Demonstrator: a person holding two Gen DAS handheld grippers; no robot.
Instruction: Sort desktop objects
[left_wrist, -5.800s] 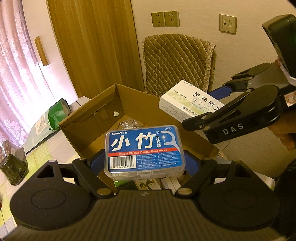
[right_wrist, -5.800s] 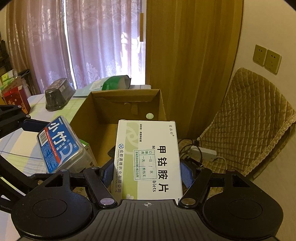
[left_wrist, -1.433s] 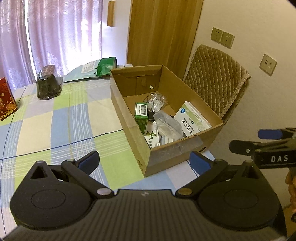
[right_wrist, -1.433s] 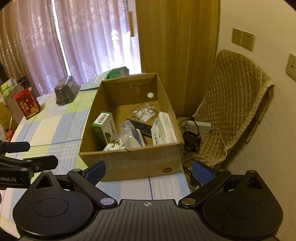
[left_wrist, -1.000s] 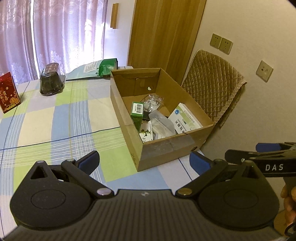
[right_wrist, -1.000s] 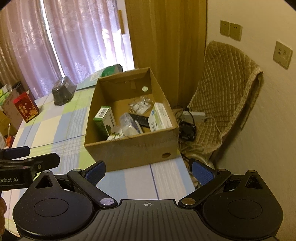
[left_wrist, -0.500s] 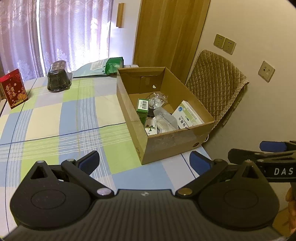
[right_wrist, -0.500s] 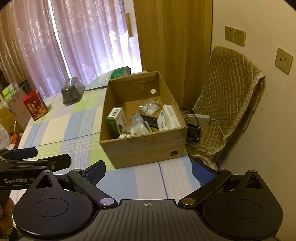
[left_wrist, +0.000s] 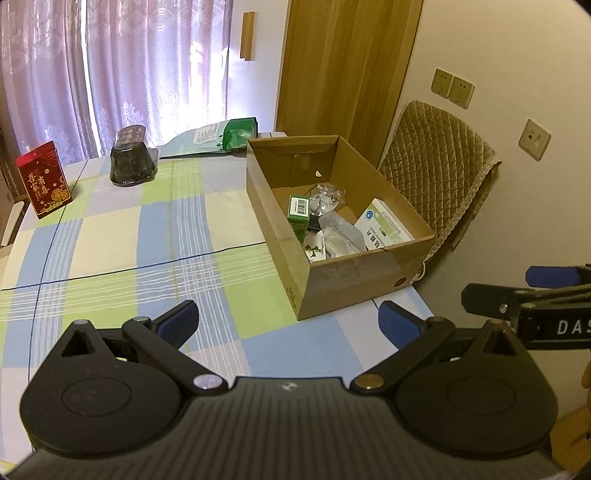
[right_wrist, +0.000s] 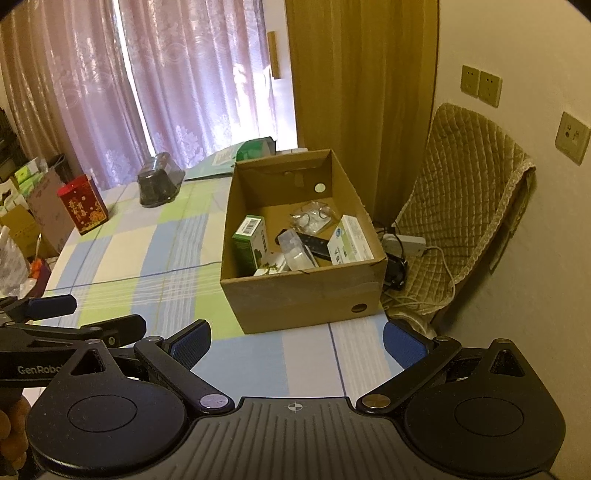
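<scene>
An open cardboard box (left_wrist: 354, 280) is seen at the far right corner of the checked tabletop (left_wrist: 122, 243). Inside the box, a green carton (right_wrist: 249, 240) is stood upright against its left wall, a white medicine box (right_wrist: 351, 245) is leaned against its right wall, and a clear plastic case (right_wrist: 297, 253), a black remote (right_wrist: 314, 243) and a crumpled clear bag (right_wrist: 314, 216) are lain between them. Well to the left of the box, a red tin (left_wrist: 43, 180) and a dark plastic container (left_wrist: 131, 157) are placed; a green bag (left_wrist: 236, 133) is lain just behind the box. The left gripper (left_wrist: 288, 321) and the right gripper (right_wrist: 295, 339) are held short of the box, above the tabletop, each with jaws spread wide and nothing held between them. A quilted chair (right_wrist: 469, 192) is stood to the right of the box.
</scene>
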